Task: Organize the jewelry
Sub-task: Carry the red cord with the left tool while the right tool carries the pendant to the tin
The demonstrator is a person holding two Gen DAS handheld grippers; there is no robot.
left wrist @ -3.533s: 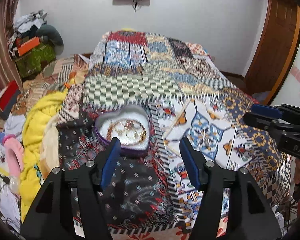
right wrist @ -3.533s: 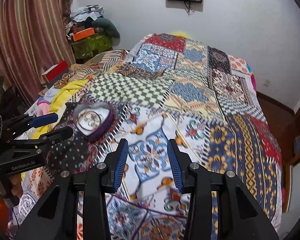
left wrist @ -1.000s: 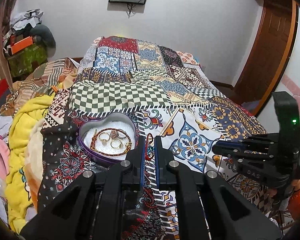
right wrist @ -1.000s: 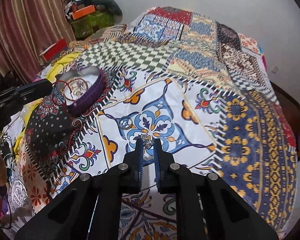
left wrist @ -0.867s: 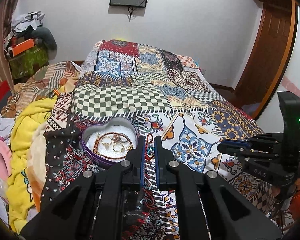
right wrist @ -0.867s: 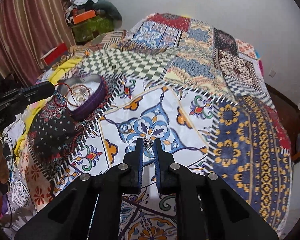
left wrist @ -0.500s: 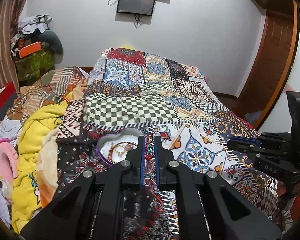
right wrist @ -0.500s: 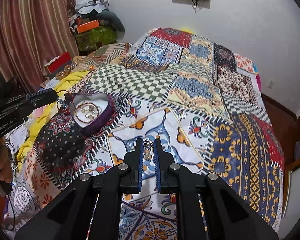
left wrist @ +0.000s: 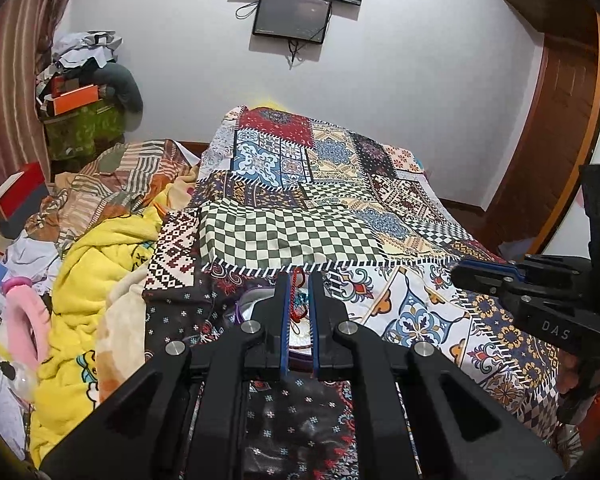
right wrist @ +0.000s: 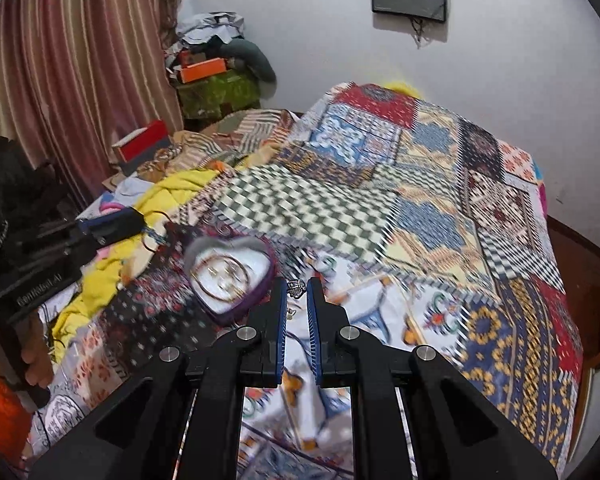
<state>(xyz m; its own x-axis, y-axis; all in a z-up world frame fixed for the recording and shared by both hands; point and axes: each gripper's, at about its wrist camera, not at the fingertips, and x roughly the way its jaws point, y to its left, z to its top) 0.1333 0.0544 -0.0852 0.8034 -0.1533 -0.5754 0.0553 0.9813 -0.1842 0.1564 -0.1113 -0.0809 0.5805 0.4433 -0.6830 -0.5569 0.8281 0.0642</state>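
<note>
Rings already lay in the heart tin (right wrist: 230, 276); left claw (left wrist: 299, 280) gripped a red bracelet (left wrist: 297, 300), right claw (right wrist: 297, 282) a silver charm (right wrist: 296, 288), neither yet dropped in

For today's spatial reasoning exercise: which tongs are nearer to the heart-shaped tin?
Left. The left tongs hang right over the heart-shaped tin, holding a red bracelet. The right tongs, pinching a small silver piece, sit off to its right side.
</note>
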